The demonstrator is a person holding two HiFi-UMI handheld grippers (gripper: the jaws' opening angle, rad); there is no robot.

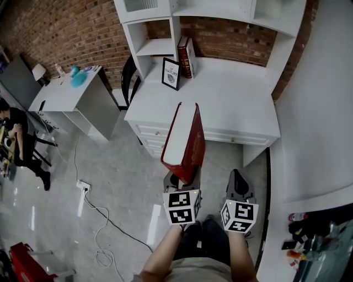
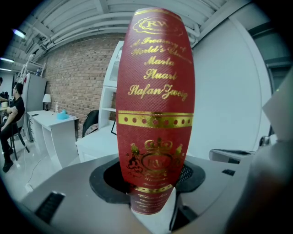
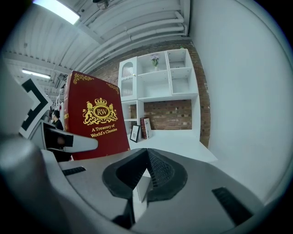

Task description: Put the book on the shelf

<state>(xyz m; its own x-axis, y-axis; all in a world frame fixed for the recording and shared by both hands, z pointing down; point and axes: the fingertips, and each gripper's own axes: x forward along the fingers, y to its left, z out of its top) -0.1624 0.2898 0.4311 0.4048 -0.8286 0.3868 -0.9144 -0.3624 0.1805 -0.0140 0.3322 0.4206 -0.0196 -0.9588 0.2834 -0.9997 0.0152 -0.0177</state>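
The left gripper has its jaws clamped on the bottom of the red book, which stands upright. The right gripper has its jaws together, with nothing in them. Only the head view shows the book up in the air by the front edge of the white surface, with the shelf behind.

- Office or studio-type room with a semi-industrial finish.
- Bare red brick wall; exposed white ceiling pipes and a strip light.
- White desk with open shelf hutch; black-framed print and upright books at its back left corner.
- Second plain white desk, with a seated person beyond its left end.
- Glossy grey tiled floor with a white power strip and a loose cable.
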